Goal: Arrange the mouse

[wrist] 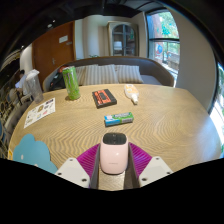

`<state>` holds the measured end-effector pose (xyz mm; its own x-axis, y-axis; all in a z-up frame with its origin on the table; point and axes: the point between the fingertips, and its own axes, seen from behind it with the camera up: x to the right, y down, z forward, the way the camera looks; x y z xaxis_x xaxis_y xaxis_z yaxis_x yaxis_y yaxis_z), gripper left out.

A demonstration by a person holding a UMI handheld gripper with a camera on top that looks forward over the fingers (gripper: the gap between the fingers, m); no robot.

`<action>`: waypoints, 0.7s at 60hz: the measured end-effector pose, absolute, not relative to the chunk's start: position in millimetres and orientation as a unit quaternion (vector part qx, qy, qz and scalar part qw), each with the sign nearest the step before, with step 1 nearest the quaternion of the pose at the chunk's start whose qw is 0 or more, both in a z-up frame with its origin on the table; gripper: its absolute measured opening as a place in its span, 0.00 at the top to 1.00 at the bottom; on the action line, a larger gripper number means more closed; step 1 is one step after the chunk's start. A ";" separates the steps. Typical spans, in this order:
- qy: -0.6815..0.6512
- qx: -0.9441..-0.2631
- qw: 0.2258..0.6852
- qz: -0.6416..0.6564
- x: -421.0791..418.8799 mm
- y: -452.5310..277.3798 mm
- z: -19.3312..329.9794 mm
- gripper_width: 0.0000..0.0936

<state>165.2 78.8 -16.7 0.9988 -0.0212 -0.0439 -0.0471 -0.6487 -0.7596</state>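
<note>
The mouse [114, 155], white w/ a pink back, is seen between the two fingers of the gripper [114, 166], low over the near edge of the round wooden table [160, 115]. Pink pads [89, 160] are seen at both its sides, right against its body, so the mouse appears clenched btwn them; whether its underside rests on the table can't be told. Just ahead of the fingers a small green-and-blue box [118, 118] lies flat. Beyond it, a dark red-trimmed box [104, 97] is placed, w/ a pale crumpled item [132, 95] beside it. A green can [71, 82] stands upright farther back, toward the sofa [105, 72]. Papers [40, 111] are laid near the table's edge, and a light blue shape [33, 152] is seen close beside the fingers.
</note>
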 end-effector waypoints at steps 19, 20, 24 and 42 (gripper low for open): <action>0.118 -0.883 0.453 0.030 133.2 71.0 111.1 0.59; 0.118 -0.878 0.462 0.031 125.4 70.0 123.2 0.59; 0.124 -0.863 0.488 0.037 87.6 68.7 152.8 0.59; 0.061 -0.903 0.425 0.034 -80.3 10.0 53.6 0.59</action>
<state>-80.3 10.0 53.6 0.9904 -0.0808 -0.1120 -0.1378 -0.6317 -0.7629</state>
